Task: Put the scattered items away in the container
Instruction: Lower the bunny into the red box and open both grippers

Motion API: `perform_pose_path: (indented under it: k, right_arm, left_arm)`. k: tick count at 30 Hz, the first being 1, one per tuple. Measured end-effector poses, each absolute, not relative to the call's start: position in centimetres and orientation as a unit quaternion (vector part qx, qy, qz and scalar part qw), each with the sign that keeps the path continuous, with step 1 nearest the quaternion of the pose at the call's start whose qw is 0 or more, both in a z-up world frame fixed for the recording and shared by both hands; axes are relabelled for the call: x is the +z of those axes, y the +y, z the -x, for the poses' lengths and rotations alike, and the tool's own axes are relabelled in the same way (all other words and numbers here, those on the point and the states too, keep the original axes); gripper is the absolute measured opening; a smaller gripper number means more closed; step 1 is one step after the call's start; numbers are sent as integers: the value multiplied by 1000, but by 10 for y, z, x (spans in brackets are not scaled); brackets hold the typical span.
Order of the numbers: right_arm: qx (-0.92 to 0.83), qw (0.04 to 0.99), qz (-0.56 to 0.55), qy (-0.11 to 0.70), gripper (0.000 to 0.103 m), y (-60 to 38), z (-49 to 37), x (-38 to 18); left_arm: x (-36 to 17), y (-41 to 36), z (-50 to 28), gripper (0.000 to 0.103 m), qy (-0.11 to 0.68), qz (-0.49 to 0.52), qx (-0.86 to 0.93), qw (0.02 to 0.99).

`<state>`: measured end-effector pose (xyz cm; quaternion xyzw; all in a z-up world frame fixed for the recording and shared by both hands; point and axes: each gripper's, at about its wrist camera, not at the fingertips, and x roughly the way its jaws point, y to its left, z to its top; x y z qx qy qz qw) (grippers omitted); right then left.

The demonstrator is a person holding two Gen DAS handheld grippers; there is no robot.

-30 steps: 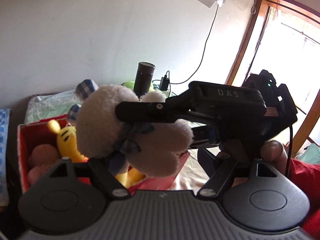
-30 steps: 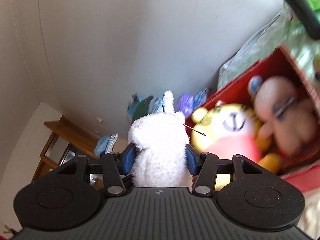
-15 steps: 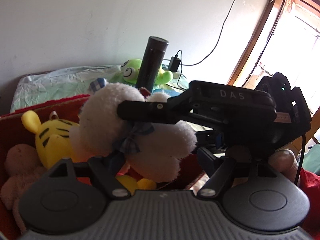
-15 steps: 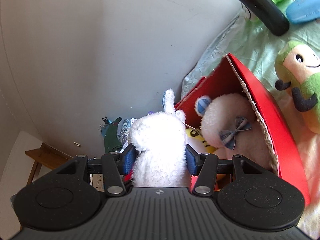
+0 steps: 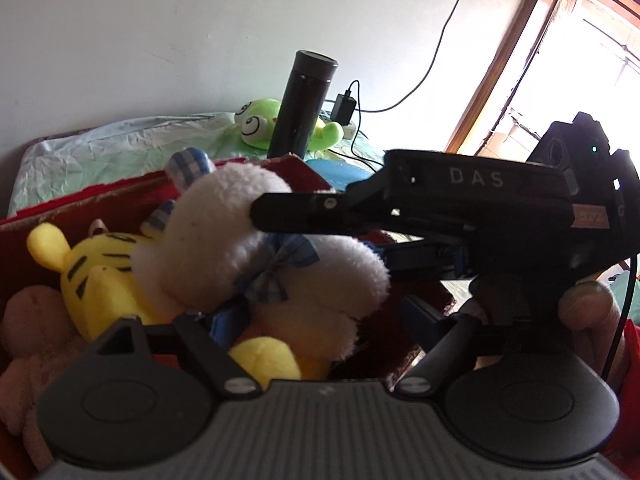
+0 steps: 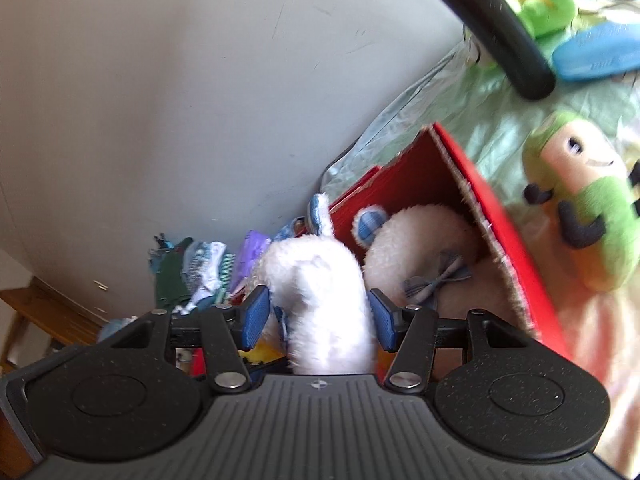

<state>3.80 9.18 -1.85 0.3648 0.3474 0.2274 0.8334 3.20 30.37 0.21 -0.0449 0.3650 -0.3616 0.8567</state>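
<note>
Right wrist cam | white bunny plush betw. blue pads, jaws look spread, grip unclear | over red box | soft, light, squishy; grab round the middle.

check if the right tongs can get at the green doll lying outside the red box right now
Probably not yet: the right tongs are full, clamped on the white plush. The green doll itself lies uncovered beside the red box; drop the plush first.
</note>
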Motion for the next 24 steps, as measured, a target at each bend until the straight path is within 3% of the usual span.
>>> perform_pose_path:
  k: [9,17,24]
  right_arm:
    - [178,891,-291,299,50,88,-30,5]
    - [173,893,-252,330,33,99,-40,0]
    - [156,887,-220,374,32,96,-28,1]
  left_arm:
    - [20,320,-28,94,340,67,-354,869]
    - [13,317,-40,95,345,78,-359,864]
    - [9,308,-29,99,339,57,-387,856]
